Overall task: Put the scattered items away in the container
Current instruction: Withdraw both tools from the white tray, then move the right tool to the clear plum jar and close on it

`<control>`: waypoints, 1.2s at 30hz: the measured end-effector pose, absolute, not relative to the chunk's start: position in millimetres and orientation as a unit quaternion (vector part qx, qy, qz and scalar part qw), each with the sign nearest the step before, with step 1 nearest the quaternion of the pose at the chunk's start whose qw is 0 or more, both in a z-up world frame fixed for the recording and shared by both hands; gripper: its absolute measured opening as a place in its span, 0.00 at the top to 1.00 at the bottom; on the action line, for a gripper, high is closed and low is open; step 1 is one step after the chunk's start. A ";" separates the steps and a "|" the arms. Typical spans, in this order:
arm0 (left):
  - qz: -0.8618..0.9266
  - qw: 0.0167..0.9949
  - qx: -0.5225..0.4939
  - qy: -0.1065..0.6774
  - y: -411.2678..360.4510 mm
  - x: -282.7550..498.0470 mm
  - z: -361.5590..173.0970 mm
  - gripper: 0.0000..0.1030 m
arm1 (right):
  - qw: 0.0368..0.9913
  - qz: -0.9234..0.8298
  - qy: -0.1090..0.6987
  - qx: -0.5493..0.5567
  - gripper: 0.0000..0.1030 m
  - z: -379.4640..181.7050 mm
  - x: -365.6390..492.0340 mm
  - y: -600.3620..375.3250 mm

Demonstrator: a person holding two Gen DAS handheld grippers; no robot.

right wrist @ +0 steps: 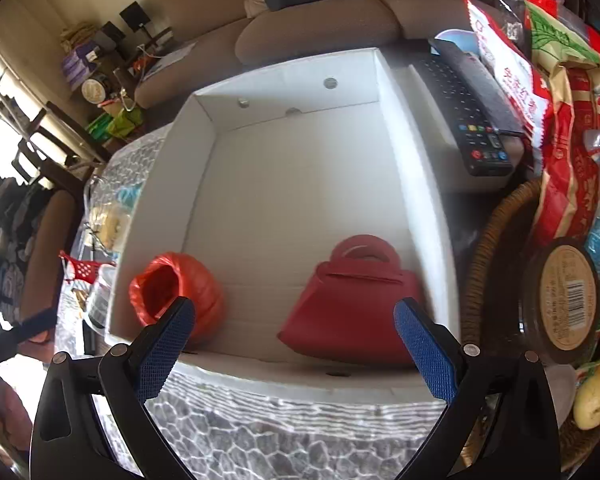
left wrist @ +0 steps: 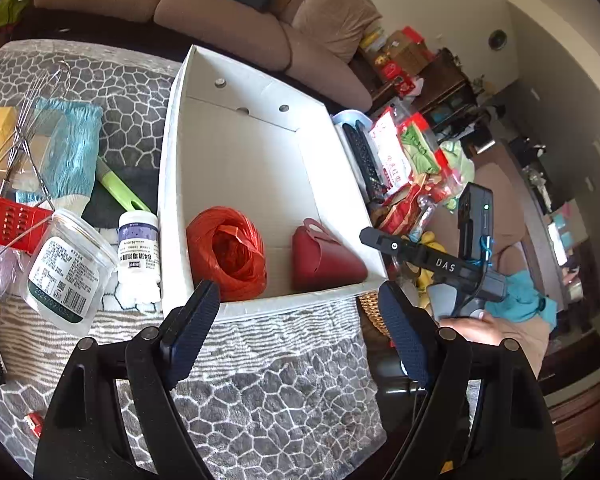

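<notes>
Both tongs hang released and empty just short of the box's near wall. The left gripper (left wrist: 300, 312) has its blue pads spread wide over the patterned cloth (left wrist: 260, 392), nothing between them. The right gripper (right wrist: 294, 344) is parted just as wide, facing the white box (right wrist: 204, 168) from the near edge.

Inside the box, two items are already home: the red twine roll (left wrist: 226, 252) at the near left, and the small red bag (right wrist: 352, 304) at the near right, resting against the front wall.

Out on the cloth to the left of the box, plenty is waiting: the white pill bottle (left wrist: 138, 256) just beside the box wall, the clear plastic jar (left wrist: 66, 268) lying tilted against it, a red grater (left wrist: 8, 220), a wire whisk (left wrist: 32, 128), a teal cloth (left wrist: 76, 152) and a green handle (left wrist: 116, 188).

My read is that the left tong goes for the bottle or jar next. The risk: the two touch, so grabbing one may roll the other away, and the jar's slick, rounded wall could squirt out of the pads. A wide swing could also clip the box wall and shove it.
</notes>
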State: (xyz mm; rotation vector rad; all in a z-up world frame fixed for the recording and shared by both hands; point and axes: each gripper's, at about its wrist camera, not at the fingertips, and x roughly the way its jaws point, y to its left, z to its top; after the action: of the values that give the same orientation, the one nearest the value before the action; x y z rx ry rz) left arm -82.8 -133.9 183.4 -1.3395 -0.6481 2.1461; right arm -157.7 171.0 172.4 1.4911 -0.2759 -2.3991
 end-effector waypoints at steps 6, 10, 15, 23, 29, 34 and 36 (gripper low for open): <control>0.824 0.237 -0.475 -0.198 -167.4 -55.9 192.8 0.22 | 0.178 -0.832 -0.110 0.515 0.01 168.0 -155.9 131.8; 0.864 0.160 -0.459 -0.132 -208.0 -28.0 191.8 0.14 | 0.210 -0.836 -0.116 0.493 0.01 175.7 -128.7 104.9; 0.878 0.063 -0.465 -0.091 -275.1 7.3 163.6 0.14 | 0.264 -0.832 -0.127 0.471 0.01 187.6 -87.2 62.4; 0.861 -0.016 -0.490 -0.133 -357.3 40.3 106.0 0.13 | 0.320 -0.819 -0.092 0.467 0.01 179.2 -35.3 -33.6; 0.855 -0.045 -0.489 -0.168 -379.9 31.8 79.2 0.11 | 0.323 -0.802 -0.124 0.487 0.01 137.2 -22.7 -80.8; 0.864 -0.031 -0.483 -0.137 -364.3 16.6 65.0 0.11 | 0.301 -0.770 -0.222 0.517 0.01 96.9 -36.0 -87.1; 0.861 -0.032 -0.494 -0.121 -359.3 7.3 57.8 0.11 | 0.288 -0.759 -0.270 0.518 0.01 86.3 -45.7 -85.1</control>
State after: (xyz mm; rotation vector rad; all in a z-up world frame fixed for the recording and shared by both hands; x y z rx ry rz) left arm 7.3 -359.3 57.8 -1.5834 -0.3868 2.7609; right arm -45.7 -85.1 86.3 1.3842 -0.7219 -2.0263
